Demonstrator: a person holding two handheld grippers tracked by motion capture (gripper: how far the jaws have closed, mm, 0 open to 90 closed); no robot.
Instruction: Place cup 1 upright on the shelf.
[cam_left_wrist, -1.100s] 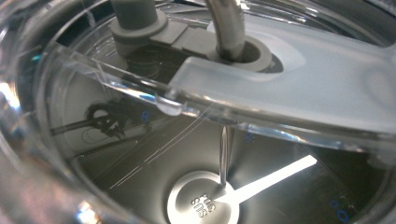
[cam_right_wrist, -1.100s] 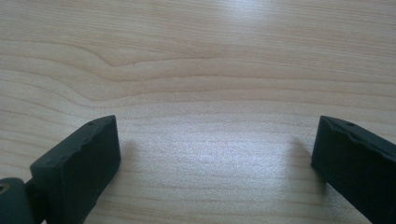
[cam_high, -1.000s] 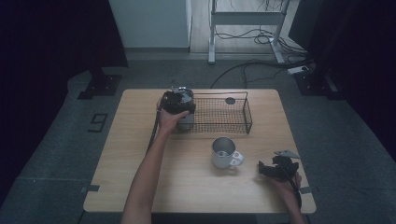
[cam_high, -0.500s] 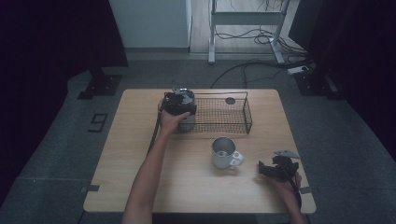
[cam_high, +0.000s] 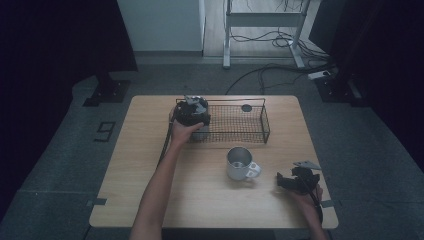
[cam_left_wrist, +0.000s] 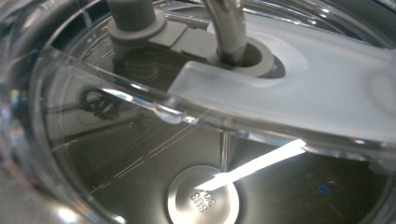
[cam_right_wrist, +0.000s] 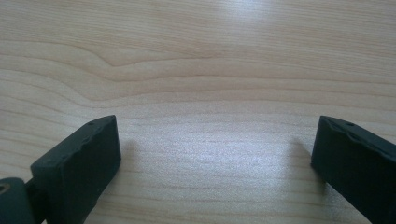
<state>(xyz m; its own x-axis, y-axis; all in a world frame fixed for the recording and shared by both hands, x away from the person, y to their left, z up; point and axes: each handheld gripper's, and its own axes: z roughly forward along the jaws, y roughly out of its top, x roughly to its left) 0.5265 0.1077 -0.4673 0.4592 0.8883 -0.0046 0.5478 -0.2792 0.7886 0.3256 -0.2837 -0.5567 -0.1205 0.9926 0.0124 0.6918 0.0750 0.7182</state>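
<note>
table (cam_high: 150, 200): matt wood | basket (cam_high: 235, 125): wire | mug (cam_high: 239, 164): shiny metal

Close view down through a clear lid (cam_left_wrist: 116, 100) with grey fittings (cam_left_wrist: 140, 21) into a steel pot (cam_left_wrist: 203, 198).

A light wooden table (cam_high: 150, 165) stood on a grey floor (cam_high: 60, 165). On it, a black wire basket (cam_high: 235, 122) sat toward twelve o'clock, and a metal mug (cam_high: 240, 164) stood near the centre, just toward five o'clock, apart from the basket.
</note>
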